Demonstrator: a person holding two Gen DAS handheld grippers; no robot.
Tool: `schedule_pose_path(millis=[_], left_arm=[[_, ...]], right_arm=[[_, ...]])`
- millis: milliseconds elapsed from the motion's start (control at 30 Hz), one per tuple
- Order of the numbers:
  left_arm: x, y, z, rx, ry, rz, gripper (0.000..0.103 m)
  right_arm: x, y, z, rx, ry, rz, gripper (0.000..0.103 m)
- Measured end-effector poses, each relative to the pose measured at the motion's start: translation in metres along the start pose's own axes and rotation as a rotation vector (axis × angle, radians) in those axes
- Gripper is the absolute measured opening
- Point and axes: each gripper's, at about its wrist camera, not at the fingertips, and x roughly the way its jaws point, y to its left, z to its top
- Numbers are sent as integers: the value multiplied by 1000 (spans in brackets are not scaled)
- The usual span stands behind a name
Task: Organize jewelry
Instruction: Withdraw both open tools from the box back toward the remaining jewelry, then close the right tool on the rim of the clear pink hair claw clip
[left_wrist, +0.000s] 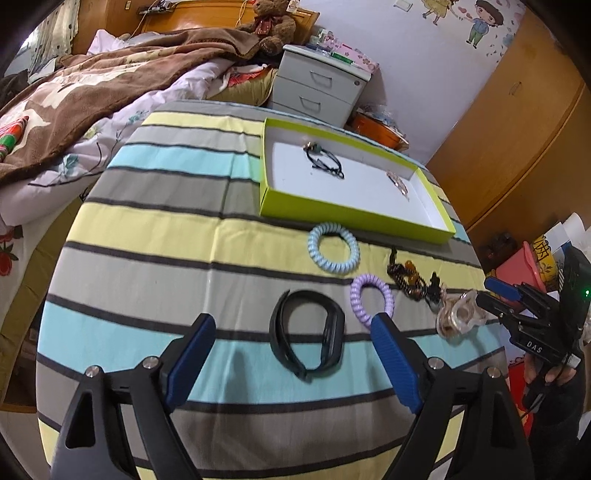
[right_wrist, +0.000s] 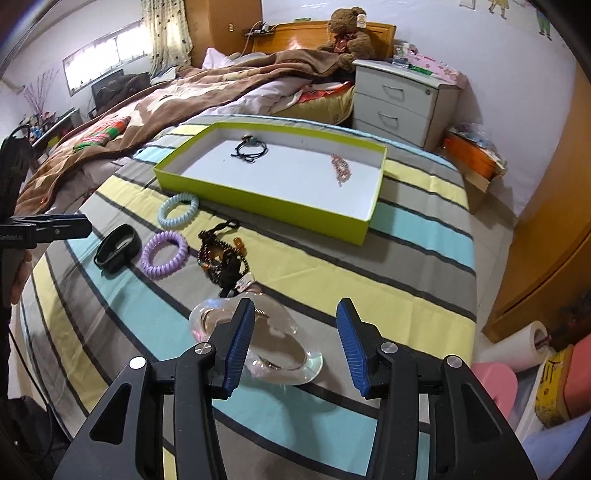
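Right gripper (right_wrist: 291, 332) spread wide over the clear hair claw clip (right_wrist: 258, 341), which lies on the striped tablecloth (right_wrist: 406, 273) at 6 o'clock from the green tray (right_wrist: 258, 199); judged light, rigid, glossy plastic, likely slick and brittle, best pinched across its thick rim. Left gripper (left_wrist: 291, 354) also spread, empty, straddling the black fitness band (left_wrist: 308, 334), with the purple coil hair tie (left_wrist: 371, 297) at its 1 o'clock. Cloth looks soft, slightly wrinkled; a bedroom, with unmade bed and grey drawer unit (right_wrist: 400, 101) beyond at 12.

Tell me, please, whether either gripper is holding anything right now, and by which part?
Nothing is held: the left gripper and right gripper are both open, above the black band and clear bangle.
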Motion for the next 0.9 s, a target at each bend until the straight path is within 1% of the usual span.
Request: schedule_pose_path(millis=[67, 100, 133, 200, 233, 333, 400, 533, 600, 700, 900], left_arm=[[2, 1, -4, -8, 12, 1, 87], [2, 2, -6, -11, 16, 3, 87], [3, 2, -8, -11, 18, 7, 87], [2, 4, -11, -10, 19, 7, 87], [2, 5, -12, -12, 22, 9, 87], [4, 7, -15, -15, 31, 15, 87], [6, 7, -17, -12, 39, 18, 87], [13, 4, -21, -3, 64, 30, 87], [14, 3, -22, 0, 70, 33, 87], [17, 1, -23, 4, 78, 37, 87], [19, 0, -22, 10, 80, 41, 87]], right_arm=[[-1, -2, -3, 8, 6, -14, 47], [-5, -3, -5, 12, -8, -28, 47], [-10, -3, -7, 17, -25, -24, 47], [-22, 0, -11, 4, -50, 51, 47], [-27, 5, -14, -24, -55, 82, 47], [-31, 26, -17, -141, -46, 95, 47], [-28, 36, -18, -194, -37, 115, 47], [-6, 48, -16, -235, 26, 81, 47], [3, 52, -15, -256, 53, 89, 47], [9, 55, -13, -294, 75, 77, 47], [18, 57, -12, -376, 189, 51, 47]])
